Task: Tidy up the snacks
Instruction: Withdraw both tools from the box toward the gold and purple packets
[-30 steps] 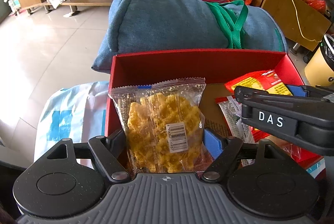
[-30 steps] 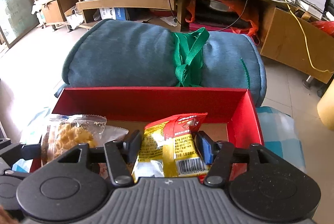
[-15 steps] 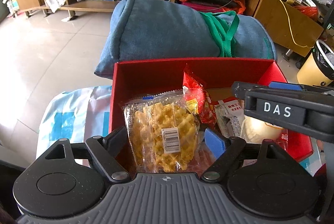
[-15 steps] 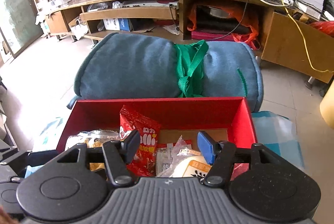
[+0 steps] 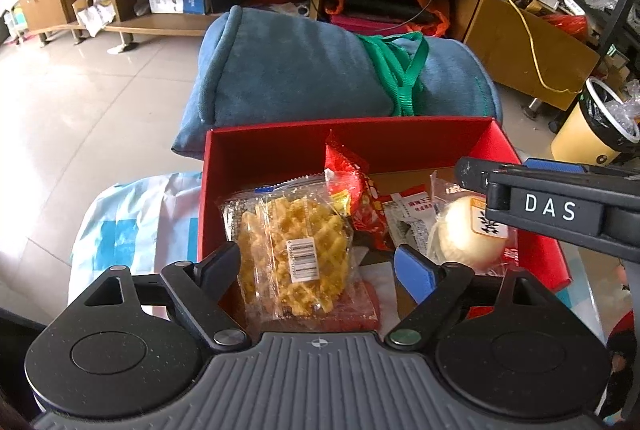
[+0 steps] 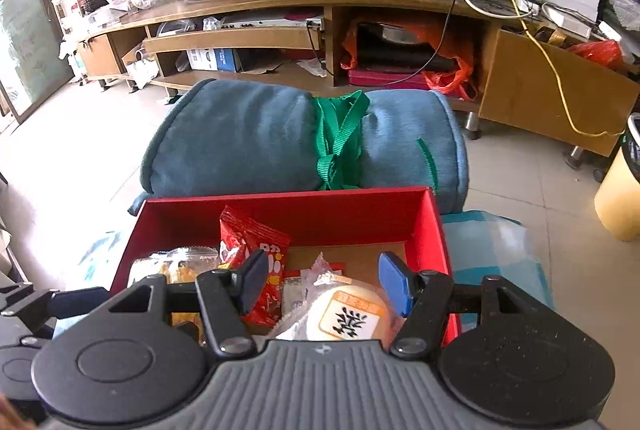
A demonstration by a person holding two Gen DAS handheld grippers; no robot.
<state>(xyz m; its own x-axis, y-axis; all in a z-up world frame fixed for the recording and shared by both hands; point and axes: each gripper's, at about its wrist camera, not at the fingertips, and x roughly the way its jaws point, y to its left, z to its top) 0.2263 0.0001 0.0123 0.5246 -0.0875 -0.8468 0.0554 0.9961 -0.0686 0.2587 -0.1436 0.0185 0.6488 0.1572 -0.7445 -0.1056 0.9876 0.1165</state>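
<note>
A red box [image 5: 280,145] [image 6: 434,226] holds several snacks. A clear bag of yellow waffle crisps [image 5: 294,250] lies at its left side, between the fingers of my left gripper [image 5: 316,266], which is open above it. A red snack packet [image 5: 356,189] [image 6: 260,250] stands upright in the middle. A round pale bun in a clear wrapper [image 5: 464,234] [image 6: 344,314] lies at the right. My right gripper [image 6: 324,282] is open and empty above the bun; it shows from the side in the left wrist view [image 5: 560,205].
A rolled blue blanket tied with a green strap [image 5: 320,69] [image 6: 280,137] lies just behind the box. The box sits on a blue and white plastic sheet [image 5: 132,222]. A wooden TV stand [image 6: 320,13] and a yellow bin [image 5: 592,125] stand farther back.
Both grippers have let go of their snacks and pulled back and up. The waffle crisps bag and the red packet now rest in the box; the bun has come into view.
</note>
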